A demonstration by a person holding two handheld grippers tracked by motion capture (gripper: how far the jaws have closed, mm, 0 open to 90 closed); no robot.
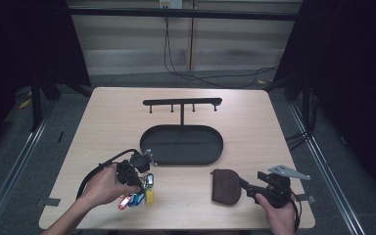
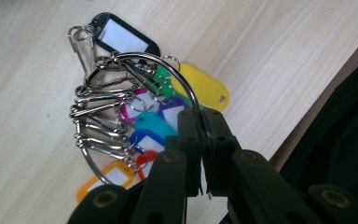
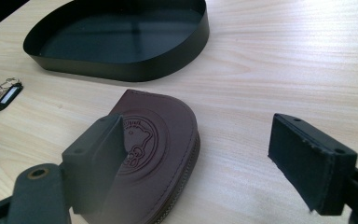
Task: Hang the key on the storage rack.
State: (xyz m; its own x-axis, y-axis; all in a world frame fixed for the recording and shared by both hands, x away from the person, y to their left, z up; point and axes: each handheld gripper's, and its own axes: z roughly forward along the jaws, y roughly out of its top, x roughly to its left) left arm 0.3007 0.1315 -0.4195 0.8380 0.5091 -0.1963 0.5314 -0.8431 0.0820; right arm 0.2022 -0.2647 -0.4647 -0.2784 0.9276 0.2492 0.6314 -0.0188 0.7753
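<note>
A big wire key ring [image 2: 168, 60] carries several snap hooks and coloured tags, among them a yellow tag [image 2: 200, 86] and a black one [image 2: 123, 37]. My left gripper [image 2: 206, 123] is shut on the ring's wire. From above, the key bunch [image 1: 139, 197] sits at the front left just under that left gripper [image 1: 143, 186]. A brown leather pouch [image 3: 163, 135] with an embossed round emblem lies flat at the front right. My right gripper [image 3: 200, 154] is open, its left finger [image 3: 100, 154] in front of the pouch [image 1: 225, 186] and its right finger over bare table.
A black oval tray [image 1: 215, 155] sits mid-table, with a black hook rack [image 1: 182, 102] rising behind it. The tray wall [image 3: 121, 70] is just beyond the pouch. The table's front edge runs close under both hands.
</note>
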